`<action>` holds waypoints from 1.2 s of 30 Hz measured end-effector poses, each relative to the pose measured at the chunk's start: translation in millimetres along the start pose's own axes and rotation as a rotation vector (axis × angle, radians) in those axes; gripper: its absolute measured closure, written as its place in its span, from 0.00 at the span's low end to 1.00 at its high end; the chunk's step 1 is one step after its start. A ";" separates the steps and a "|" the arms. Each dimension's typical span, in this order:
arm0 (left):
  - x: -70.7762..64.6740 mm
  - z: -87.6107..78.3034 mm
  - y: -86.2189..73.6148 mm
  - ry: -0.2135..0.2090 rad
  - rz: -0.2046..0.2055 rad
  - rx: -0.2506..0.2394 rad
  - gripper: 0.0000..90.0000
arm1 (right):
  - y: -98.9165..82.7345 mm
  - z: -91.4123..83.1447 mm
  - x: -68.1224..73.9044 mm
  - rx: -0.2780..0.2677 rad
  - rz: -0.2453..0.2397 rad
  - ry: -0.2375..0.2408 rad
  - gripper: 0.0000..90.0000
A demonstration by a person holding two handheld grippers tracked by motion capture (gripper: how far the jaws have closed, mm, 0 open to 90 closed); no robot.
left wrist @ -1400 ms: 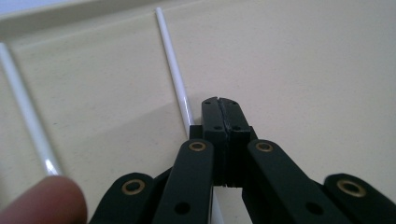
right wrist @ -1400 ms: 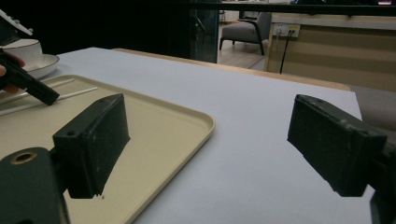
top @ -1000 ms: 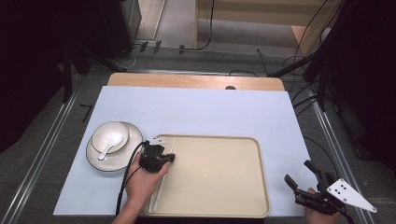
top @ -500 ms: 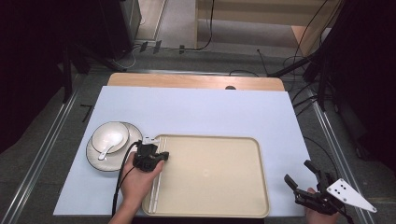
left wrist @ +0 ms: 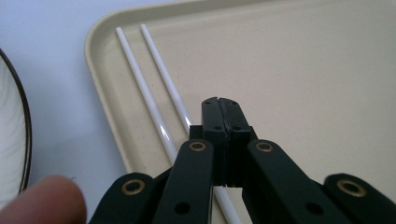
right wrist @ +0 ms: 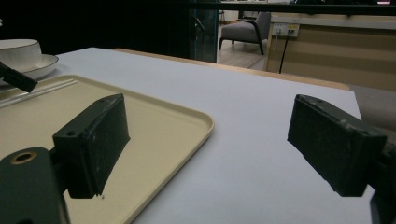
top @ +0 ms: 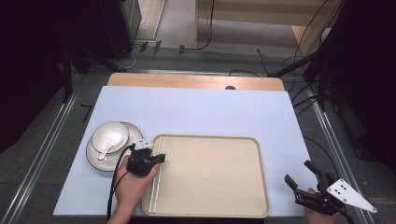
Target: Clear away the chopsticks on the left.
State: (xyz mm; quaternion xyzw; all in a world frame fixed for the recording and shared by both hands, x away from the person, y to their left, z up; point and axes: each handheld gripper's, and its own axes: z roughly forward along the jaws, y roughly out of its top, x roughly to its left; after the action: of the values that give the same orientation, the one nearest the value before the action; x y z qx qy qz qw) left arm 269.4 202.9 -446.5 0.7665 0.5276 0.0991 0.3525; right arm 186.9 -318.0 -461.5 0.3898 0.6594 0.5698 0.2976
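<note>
Two white chopsticks [top: 155, 186] [left wrist: 140, 70] lie side by side along the left side of a beige tray [top: 210, 172] [left wrist: 303, 70]. My left gripper [top: 161, 158] [left wrist: 219, 100] hovers just above them, its jaws shut with nothing between them; the chopsticks pass underneath it. A white bowl [top: 109, 137] with a white spoon in it sits on a plate [top: 95, 158] left of the tray. Off the tray's right front corner, my right gripper [top: 298, 171] [right wrist: 215, 140] stands wide open over the table and holds nothing.
A pale blue mat [top: 196, 112] covers the table, with a wooden strip [top: 187, 80] at the far edge. Cables and dark stands lie on the floor beyond. In the right gripper view the tray's rim [right wrist: 205, 123] is to the left.
The left gripper has shifted a little to the left, toward the tray's left rim. The right gripper has kept still.
</note>
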 end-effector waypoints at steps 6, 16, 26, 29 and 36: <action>2.2 -14.3 -5.7 -0.009 0.003 -0.021 1.00 | 0.3 -0.5 0.4 0.001 0.006 0.000 0.14; -2.8 -25.2 -22.5 -0.009 0.033 -0.004 1.00 | 0.2 -0.2 0.6 0.001 0.000 0.000 0.14; -3.3 -22.6 -34.2 -0.017 0.033 0.021 1.00 | 0.5 -0.1 1.9 0.004 0.002 0.001 0.14; -3.8 -22.0 -35.3 -0.016 0.038 0.023 1.00 | 0.5 -0.3 1.7 0.003 0.001 0.001 0.14; -3.4 -20.7 -38.5 -0.016 0.021 0.018 1.00 | 0.2 0.4 1.3 0.003 -0.003 0.002 0.14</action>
State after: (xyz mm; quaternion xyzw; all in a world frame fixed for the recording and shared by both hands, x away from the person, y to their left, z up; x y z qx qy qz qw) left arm 228.6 216.4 -455.4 0.7760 0.5176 0.0918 0.3486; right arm 186.6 -316.7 -461.3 0.3890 0.6611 0.5686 0.2971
